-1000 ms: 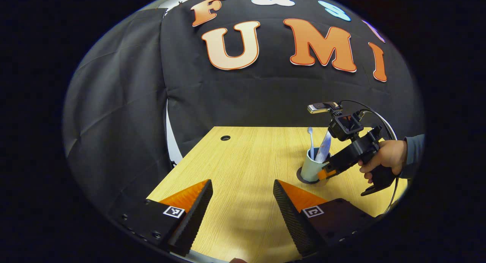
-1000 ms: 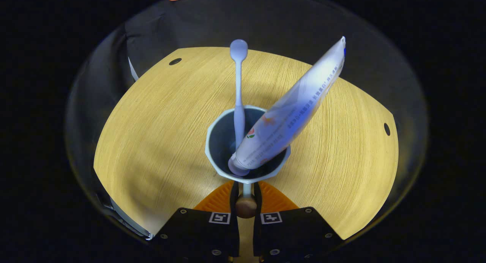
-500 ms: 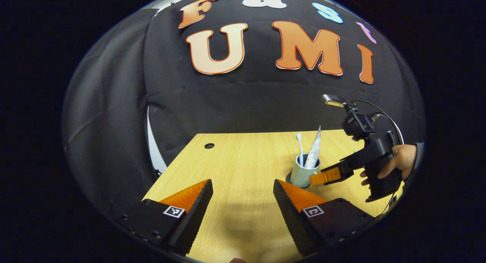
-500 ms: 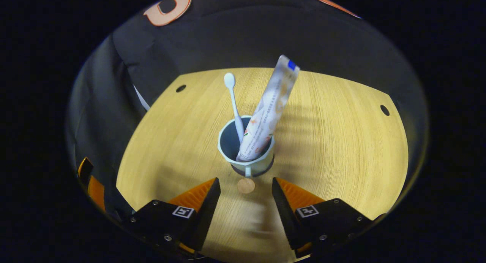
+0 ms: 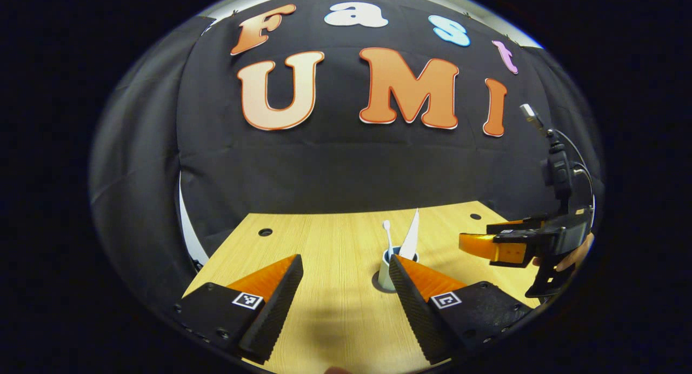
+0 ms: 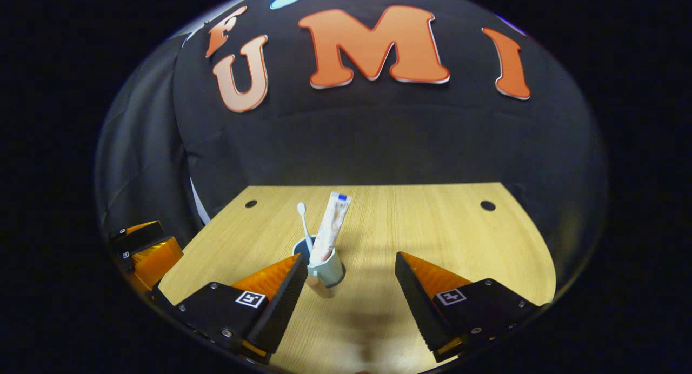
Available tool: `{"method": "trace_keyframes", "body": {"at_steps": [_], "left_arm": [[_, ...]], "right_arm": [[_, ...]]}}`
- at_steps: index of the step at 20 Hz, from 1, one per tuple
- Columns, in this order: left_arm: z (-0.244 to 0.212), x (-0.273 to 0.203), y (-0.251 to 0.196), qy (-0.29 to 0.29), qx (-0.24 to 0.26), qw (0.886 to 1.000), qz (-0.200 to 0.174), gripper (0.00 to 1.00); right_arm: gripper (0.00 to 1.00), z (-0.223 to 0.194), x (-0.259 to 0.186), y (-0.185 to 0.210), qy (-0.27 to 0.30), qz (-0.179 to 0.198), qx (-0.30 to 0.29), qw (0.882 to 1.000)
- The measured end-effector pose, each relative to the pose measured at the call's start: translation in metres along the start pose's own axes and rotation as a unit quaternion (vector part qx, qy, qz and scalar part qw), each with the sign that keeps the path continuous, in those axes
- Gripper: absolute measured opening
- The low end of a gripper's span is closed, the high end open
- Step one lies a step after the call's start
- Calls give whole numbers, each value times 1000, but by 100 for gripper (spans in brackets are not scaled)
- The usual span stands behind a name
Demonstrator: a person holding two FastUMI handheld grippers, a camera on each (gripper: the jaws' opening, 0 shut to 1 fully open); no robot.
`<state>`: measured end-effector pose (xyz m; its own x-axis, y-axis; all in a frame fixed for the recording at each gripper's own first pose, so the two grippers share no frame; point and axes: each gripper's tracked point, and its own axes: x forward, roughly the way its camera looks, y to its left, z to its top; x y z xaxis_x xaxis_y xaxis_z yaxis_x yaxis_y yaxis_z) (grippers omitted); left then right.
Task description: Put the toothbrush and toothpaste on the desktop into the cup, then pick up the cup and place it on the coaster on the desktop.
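Observation:
A pale blue cup (image 6: 327,272) stands upright on a dark round coaster (image 6: 340,281) on the wooden desktop (image 6: 432,228). In it lean a white toothbrush (image 6: 303,218) and a white toothpaste tube (image 6: 333,224). My right gripper (image 6: 350,258) is open, back from the cup, which sits just beyond its left fingertip. My left gripper (image 5: 345,260) is open with nothing between its fingers; its right finger hides part of the cup (image 5: 384,272), with the toothbrush (image 5: 387,231), tube (image 5: 411,235) and coaster (image 5: 377,284) showing. The right gripper (image 5: 500,243) hovers at the far right, held by a hand (image 5: 573,255).
Cable holes mark the desktop's far corners (image 6: 487,205) (image 6: 251,204). The black cloth wall stands right behind the far edge. The left gripper (image 6: 143,249) shows at the left edge of the right gripper view.
My right gripper has let go of the cup's handle, opened, and drawn back and up from the cup. The left gripper has also backed away; the cup looks smaller in both views.

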<state>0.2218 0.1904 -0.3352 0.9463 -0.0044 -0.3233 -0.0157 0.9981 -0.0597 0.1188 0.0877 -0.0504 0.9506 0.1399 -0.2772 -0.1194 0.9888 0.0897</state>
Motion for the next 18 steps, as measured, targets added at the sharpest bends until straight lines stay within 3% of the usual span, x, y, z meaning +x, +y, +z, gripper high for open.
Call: {"method": "trace_keyframes", "body": {"at_steps": [4, 8, 12, 18], "left_arm": [[20, -6, -8, -44, 14, 999, 12, 96], [43, -12, -16, -84, 27, 996, 19, 96], [74, -21, -27, -140, 34, 989, 19, 96], [112, -45, -42, -206, 24, 978, 20, 96]], "right_arm": [[98, 16, -28, -24, -37, -11, -19, 999], [100, 54, -67, -45, -108, -18, -39, 993], [98, 86, -103, -56, -178, -30, -75, 981], [98, 126, -143, -54, -258, -15, -77, 963]]}}
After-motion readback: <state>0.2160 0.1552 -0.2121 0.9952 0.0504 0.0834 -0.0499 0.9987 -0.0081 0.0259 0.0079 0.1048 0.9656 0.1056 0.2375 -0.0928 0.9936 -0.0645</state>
